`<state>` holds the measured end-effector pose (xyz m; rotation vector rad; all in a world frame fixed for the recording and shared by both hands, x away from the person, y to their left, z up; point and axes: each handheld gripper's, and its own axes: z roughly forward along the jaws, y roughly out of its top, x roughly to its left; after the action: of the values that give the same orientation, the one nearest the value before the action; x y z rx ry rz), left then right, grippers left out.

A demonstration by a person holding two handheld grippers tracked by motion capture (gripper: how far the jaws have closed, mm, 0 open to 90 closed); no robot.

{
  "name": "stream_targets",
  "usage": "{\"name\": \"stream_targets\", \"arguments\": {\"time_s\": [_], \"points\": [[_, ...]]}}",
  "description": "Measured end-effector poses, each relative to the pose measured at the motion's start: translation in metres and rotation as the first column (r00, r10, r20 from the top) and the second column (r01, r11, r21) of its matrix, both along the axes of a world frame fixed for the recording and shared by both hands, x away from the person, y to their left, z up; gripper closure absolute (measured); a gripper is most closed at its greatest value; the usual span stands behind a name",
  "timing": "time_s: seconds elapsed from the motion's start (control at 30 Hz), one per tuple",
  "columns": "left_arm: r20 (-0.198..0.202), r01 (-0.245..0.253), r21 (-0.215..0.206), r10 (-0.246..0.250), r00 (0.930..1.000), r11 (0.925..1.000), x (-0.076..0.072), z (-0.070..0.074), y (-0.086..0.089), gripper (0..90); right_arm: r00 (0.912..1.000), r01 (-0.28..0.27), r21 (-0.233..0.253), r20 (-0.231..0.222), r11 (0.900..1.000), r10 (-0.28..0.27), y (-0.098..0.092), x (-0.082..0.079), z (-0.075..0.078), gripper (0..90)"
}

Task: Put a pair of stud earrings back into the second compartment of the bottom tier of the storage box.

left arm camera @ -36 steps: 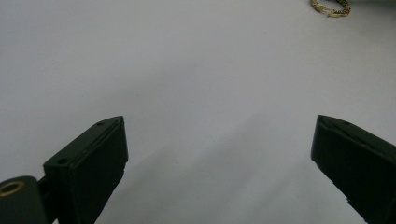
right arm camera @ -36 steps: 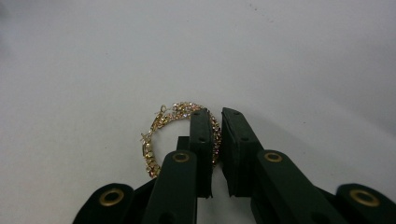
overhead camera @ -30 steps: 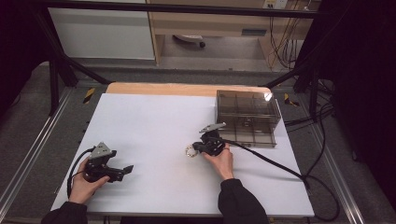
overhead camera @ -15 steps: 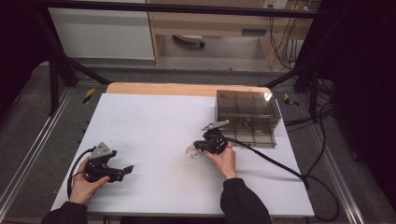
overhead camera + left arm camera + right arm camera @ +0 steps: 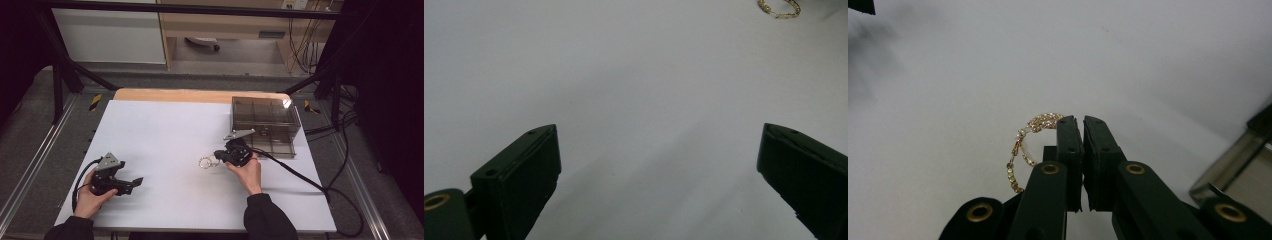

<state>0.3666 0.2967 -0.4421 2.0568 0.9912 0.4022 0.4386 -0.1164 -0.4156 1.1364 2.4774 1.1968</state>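
Gold chain [image 5: 206, 162] lies on the white table [image 5: 160, 130], at the tip of the right gripper [image 5: 220, 156]; the left gripper [image 5: 136, 182] rests far off. Left gripper view: jaws spread wide, chain [image 5: 780, 8] distant ahead. Right gripper view: jaws clenched together, chain [image 5: 1029, 142] looped just left of them; whether it is pinched is unclear. No readable writing.

Laboratory recording station. A white table [image 5: 165, 130] stands inside a black metal frame [image 5: 60, 75]. Loose cables [image 5: 345, 150] run across the grey floor [image 5: 30, 130].
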Motion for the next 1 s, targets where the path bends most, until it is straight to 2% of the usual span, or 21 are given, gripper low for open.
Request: {"name": "stream_targets", "arguments": {"time_s": [0.5, 1.0], "points": [[-0.001, 0.002, 0.002, -0.002, 1.0, 1.0, 0.0, 0.0, -0.001, 3.9, 0.9972, 0.074, 0.023, 0.009, 0.997, -0.074, -0.057, -0.02, 0.01, 87.0], [0.0, 0.003, 0.005, -0.003, 1.0, 1.0, 0.0, 0.0, -0.001, 3.9, 0.987, 0.157, 0.035, 0.028, 0.987, -0.158, -0.096, -0.024, 0.017, 86.9]]}}
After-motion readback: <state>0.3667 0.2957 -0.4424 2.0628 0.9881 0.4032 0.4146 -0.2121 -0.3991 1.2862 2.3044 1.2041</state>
